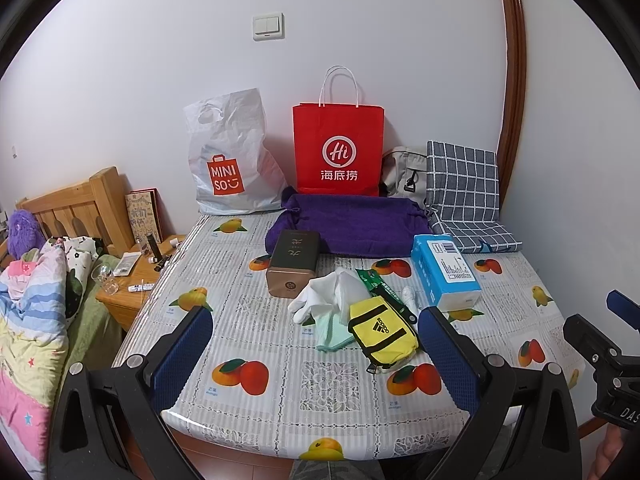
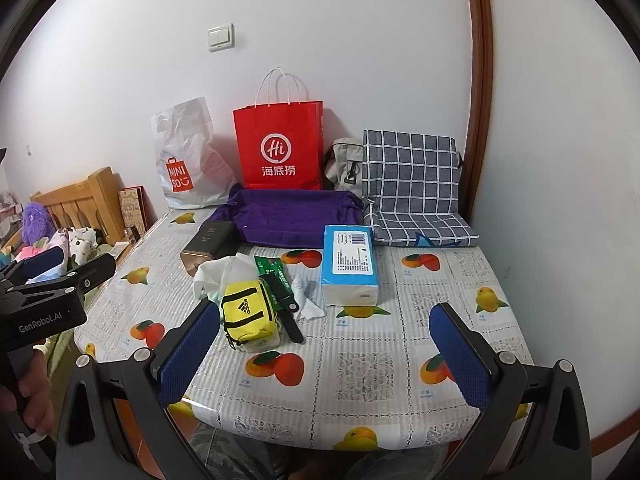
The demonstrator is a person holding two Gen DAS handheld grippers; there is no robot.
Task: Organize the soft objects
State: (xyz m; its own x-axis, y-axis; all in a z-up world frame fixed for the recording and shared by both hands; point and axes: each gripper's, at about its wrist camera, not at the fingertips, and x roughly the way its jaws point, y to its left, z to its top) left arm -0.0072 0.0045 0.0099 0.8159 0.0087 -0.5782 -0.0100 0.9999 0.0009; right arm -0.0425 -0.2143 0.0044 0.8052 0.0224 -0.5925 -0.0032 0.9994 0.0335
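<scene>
A yellow pouch [image 1: 383,333] [image 2: 249,315] lies mid-table beside a white cloth [image 1: 329,294] [image 2: 218,274], a pale green cloth [image 1: 334,334], a green packet [image 1: 370,280] [image 2: 271,269], a black strap [image 2: 286,312] and a small white sock [image 2: 308,300]. A blue tissue pack [image 1: 444,272] [image 2: 350,264] sits to the right. A purple fabric tray [image 1: 352,226] [image 2: 292,218] stands at the back. My left gripper [image 1: 316,356] hovers open over the near table edge, nothing between its fingers. My right gripper [image 2: 326,354] is open too, empty, right of the pouch.
A dark tea box [image 1: 294,264] [image 2: 206,246] lies left of the pile. A white plastic bag [image 1: 232,160], a red paper bag [image 1: 338,148] and a checked cushion [image 1: 464,192] line the wall. A bed [image 1: 32,300] and nightstand [image 1: 132,280] are to the left.
</scene>
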